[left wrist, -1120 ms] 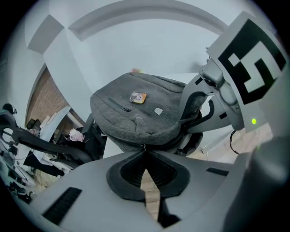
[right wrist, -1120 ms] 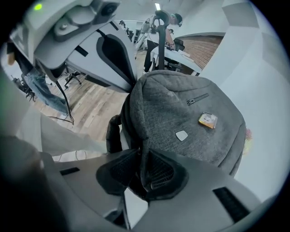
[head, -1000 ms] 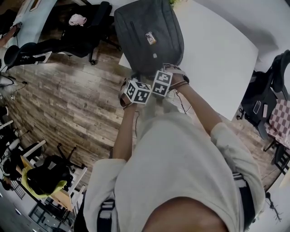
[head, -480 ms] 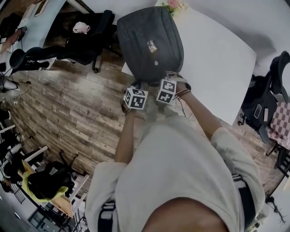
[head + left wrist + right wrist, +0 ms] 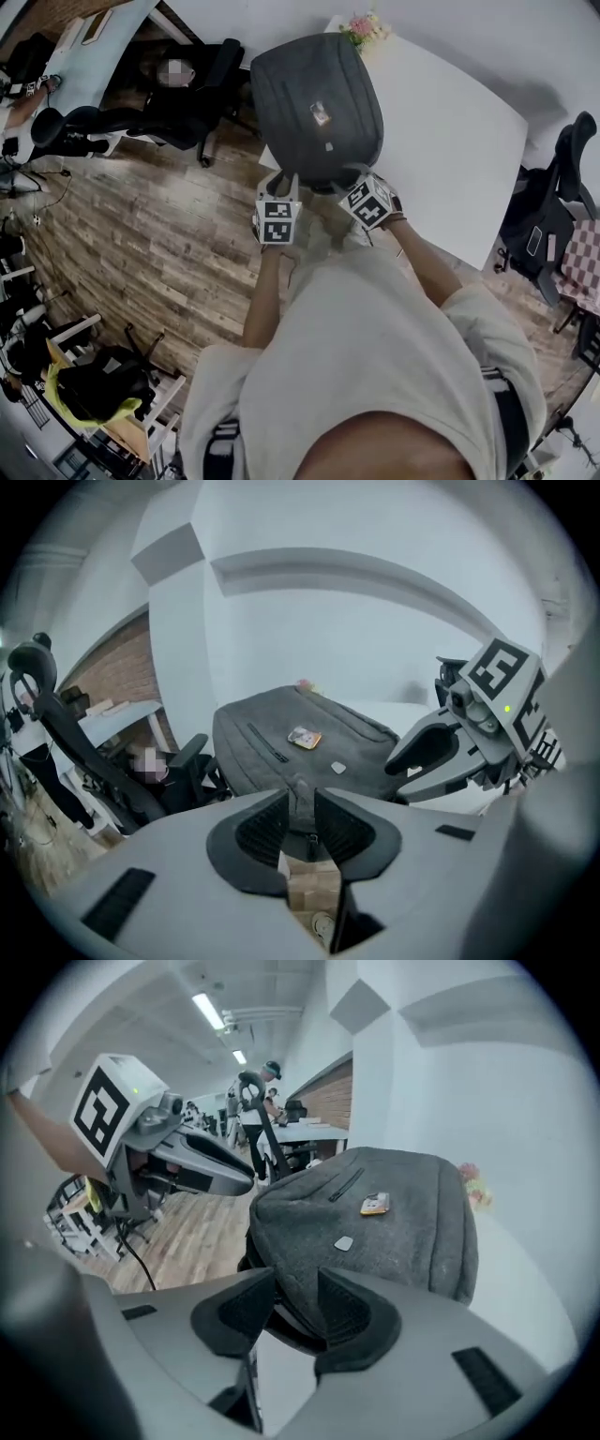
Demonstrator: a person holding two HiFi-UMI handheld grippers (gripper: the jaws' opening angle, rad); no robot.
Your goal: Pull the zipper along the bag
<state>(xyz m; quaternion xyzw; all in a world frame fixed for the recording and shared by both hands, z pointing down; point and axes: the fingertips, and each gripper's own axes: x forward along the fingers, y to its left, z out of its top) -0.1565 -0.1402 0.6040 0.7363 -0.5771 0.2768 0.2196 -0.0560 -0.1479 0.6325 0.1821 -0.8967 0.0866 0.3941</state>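
Observation:
A grey backpack (image 5: 314, 103) lies flat on the corner of a white table (image 5: 450, 122), with a yellow tag (image 5: 321, 114) on top. Both grippers hover at its near end. My left gripper (image 5: 284, 185) is open; its jaws have just been opening. In the left gripper view a small zipper pull (image 5: 309, 840) hangs in the gap of the left gripper (image 5: 302, 803), untouched by the pads. My right gripper (image 5: 349, 180) is open too, and its jaws have also just been opening. In the right gripper view the backpack (image 5: 394, 1222) has its near edge loose between the jaws of the right gripper (image 5: 295, 1297).
Pink flowers (image 5: 361, 26) stand at the table's far edge behind the bag. Black office chairs (image 5: 178, 94) stand on the wood floor to the left. Another chair (image 5: 553, 206) is at the right, past the table.
Both grippers have drawn back from the bag's near end and risen. Their marker cubes, side by side before, now stand apart, and both have rolled. Both pairs of jaws have opened.

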